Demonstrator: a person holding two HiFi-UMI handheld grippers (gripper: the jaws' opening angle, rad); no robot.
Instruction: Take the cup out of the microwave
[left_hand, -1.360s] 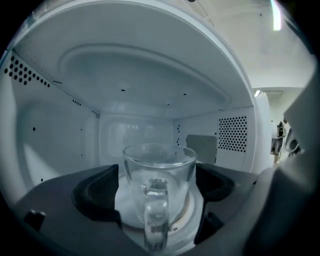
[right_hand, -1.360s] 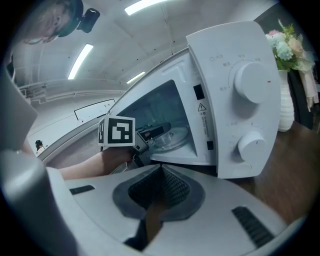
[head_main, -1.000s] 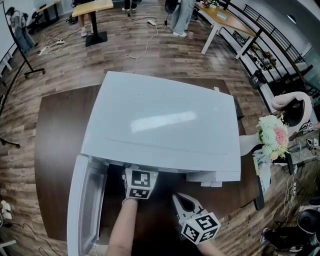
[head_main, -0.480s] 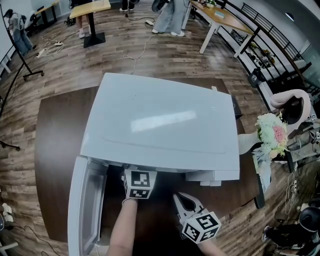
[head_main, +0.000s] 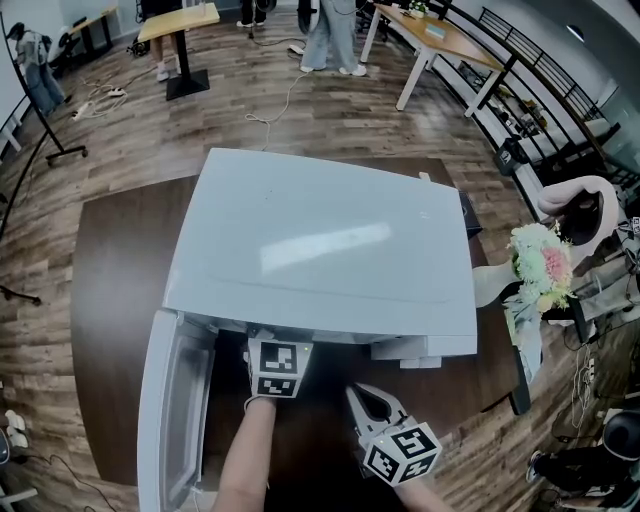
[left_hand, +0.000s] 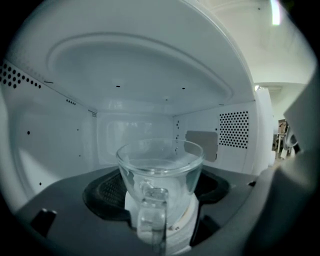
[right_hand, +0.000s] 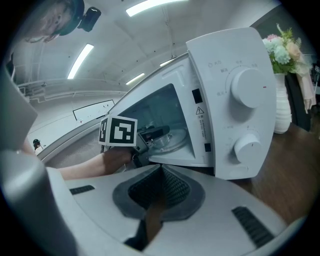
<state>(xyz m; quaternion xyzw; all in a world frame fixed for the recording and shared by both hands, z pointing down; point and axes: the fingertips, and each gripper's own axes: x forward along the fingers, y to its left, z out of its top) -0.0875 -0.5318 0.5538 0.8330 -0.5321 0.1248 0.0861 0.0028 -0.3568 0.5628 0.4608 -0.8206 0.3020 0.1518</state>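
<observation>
A clear glass cup (left_hand: 160, 170) with its handle toward me stands on a white round base inside the white microwave (head_main: 320, 240). My left gripper (left_hand: 159, 192) reaches into the cavity. Its jaws have just been closing with the cup between them, and the dark pads (left_hand: 102, 192) now lie against the cup's two sides. In the head view only its marker cube (head_main: 277, 368) shows below the microwave's top. My right gripper (head_main: 353, 393) hangs outside, in front of the opening and to the right of the left arm, shut on nothing (right_hand: 161, 170).
The microwave door (head_main: 170, 410) stands open to the left. The control panel with two knobs (right_hand: 245, 90) is right of the opening. A vase of flowers (head_main: 545, 270) stands at the dark table's (head_main: 110, 270) right edge. People and desks are far behind.
Neither gripper has visibly moved in the head view. Only the people at the far end of the room have shifted to the left.
</observation>
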